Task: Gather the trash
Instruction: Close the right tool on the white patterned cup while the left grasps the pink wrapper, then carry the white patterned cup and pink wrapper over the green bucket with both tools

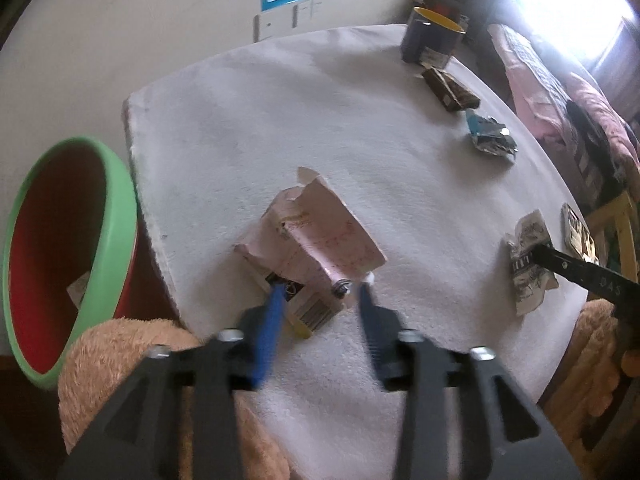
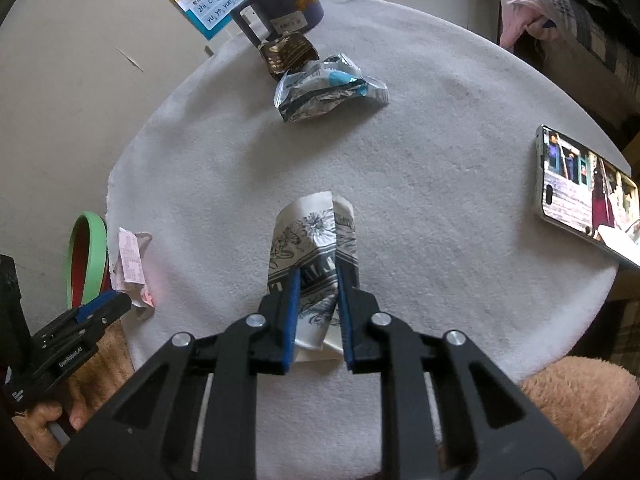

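Note:
A crumpled pink paper [image 1: 320, 236] with a small labelled box under it lies near the table's left edge. My left gripper [image 1: 320, 298] stands open, its blue pads [image 1: 274, 304] on either side of the paper's near end; the picture is blurred there. A black-and-white printed paper wrapper [image 2: 314, 240] lies in front of me, and my right gripper [image 2: 318, 276] is shut on its near half. A silver and blue foil wrapper [image 2: 328, 92] and a brown wrapper [image 2: 288, 54] lie farther back. A red bin with a green rim [image 1: 60, 260] stands beside the table at the left.
The round table [image 2: 440, 200] is covered with white cloth. A dark blue mug [image 2: 280, 4] stands at the far edge and a lit phone [image 2: 580, 188] lies at the right edge. A fluffy tan fabric [image 1: 120, 360] is below the near edge. A bed with pink covers [image 1: 560, 92] is at the right.

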A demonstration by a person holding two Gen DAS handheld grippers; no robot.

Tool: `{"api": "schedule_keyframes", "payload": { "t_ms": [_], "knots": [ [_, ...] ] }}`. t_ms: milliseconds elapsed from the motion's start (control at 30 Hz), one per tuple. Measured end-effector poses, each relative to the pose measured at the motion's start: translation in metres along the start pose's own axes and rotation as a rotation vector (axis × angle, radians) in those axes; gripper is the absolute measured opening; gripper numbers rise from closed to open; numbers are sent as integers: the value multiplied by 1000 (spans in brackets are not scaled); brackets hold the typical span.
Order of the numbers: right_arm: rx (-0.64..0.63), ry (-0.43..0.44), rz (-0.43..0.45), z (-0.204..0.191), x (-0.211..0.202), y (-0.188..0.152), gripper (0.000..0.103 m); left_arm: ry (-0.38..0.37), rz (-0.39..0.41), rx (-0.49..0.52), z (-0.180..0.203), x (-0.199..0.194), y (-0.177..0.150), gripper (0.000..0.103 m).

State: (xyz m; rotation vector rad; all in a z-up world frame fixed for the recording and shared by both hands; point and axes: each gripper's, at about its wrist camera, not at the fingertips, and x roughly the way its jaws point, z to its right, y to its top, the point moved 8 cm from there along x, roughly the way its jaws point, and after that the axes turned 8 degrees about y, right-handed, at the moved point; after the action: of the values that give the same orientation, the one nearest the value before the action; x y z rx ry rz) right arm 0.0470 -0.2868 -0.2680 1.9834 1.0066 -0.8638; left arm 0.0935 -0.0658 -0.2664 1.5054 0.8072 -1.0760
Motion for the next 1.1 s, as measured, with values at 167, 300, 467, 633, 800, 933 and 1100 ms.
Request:
{"api": "schedule_keyframes", "payload": {
  "t_ms": [167, 300, 467, 633, 800, 933, 1100],
  "knots": [
    [23, 17, -3, 3, 1, 1, 40, -19, -13, -49, 0, 6, 6, 59],
    [40, 18, 0, 6, 0, 1, 50, 3, -29, -58, 2, 15, 9, 68],
    [19, -1, -32, 4, 8, -3, 54, 32, -82, -76, 3, 32, 8, 68],
    [-26, -16, -59, -4, 15, -6, 52, 54, -62, -73, 5, 33, 11, 57],
    [-58, -10, -36, -10, 12, -4, 36, 48, -37, -56, 1, 24, 11, 14],
    [-59, -6, -18, -11, 9, -2, 32, 33, -17, -63, -7, 14, 9, 9],
    [-68, -6, 8, -13, 3, 0, 32, -5, 28, -96, -17, -8, 9, 7]
  ]
}}
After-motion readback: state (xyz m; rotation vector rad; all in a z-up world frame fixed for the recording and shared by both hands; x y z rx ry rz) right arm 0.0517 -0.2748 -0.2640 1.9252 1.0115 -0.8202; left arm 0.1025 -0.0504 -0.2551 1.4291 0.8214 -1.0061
